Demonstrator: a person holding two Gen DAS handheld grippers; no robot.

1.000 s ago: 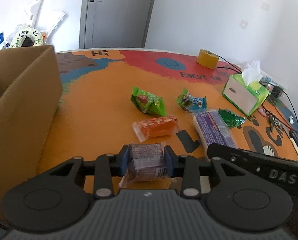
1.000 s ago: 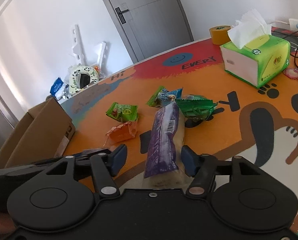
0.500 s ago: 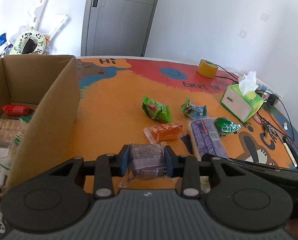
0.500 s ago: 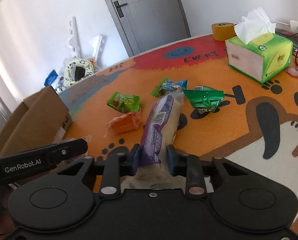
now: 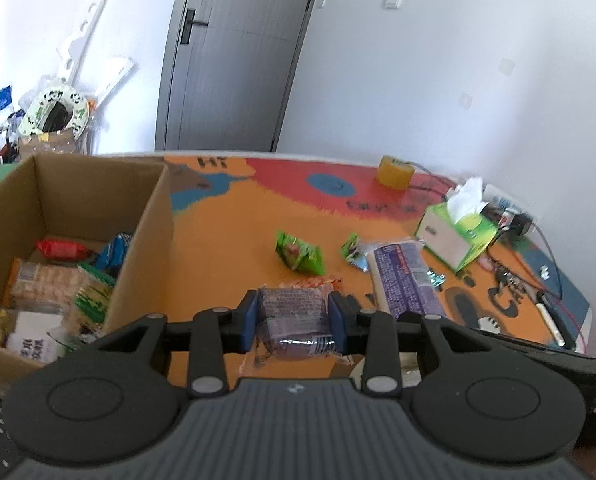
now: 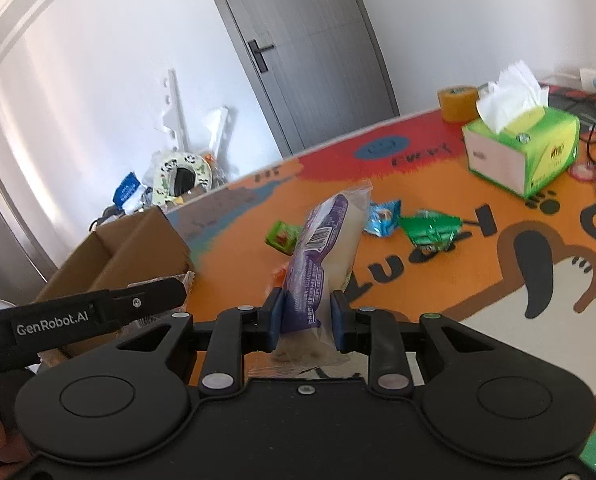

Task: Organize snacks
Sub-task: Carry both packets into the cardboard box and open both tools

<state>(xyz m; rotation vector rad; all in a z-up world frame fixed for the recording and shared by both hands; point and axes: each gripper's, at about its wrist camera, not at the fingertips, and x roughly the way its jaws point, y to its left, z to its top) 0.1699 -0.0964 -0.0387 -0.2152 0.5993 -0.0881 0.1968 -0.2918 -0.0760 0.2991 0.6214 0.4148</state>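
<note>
Left claw (image 5: pixel 293 322) is pinching a small dark-purple snack pack (image 5: pixel 295 318) across its width, held clear of the surface (image 5: pixel 225 240). The film looks crinkled and soft; judged light, and likely slippery where the wrapper bunches. A mid-body hold, as taken, appears sound.

Right claw (image 6: pixel 306 322) is pressed onto the lower end of a long purple-and-white snack bag (image 6: pixel 326 248), which rises away from it toward 12 o'clock, lifted off the surface. Judged soft and floppy; gripped at one end it may sag or swing, so a hold nearer mid-length would steady it.

In the left wrist view, the cardboard box (image 5: pixel 149 236) stands at 9 o'clock, open-topped, with several packets already inside. Loose on the surface at 12 to 1 o'clock: a green packet (image 5: pixel 300 256) and a small blue-green packet (image 5: pixel 354 250). A tissue box (image 5: pixel 458 236) sits at 2 o'clock, well apart.
</note>
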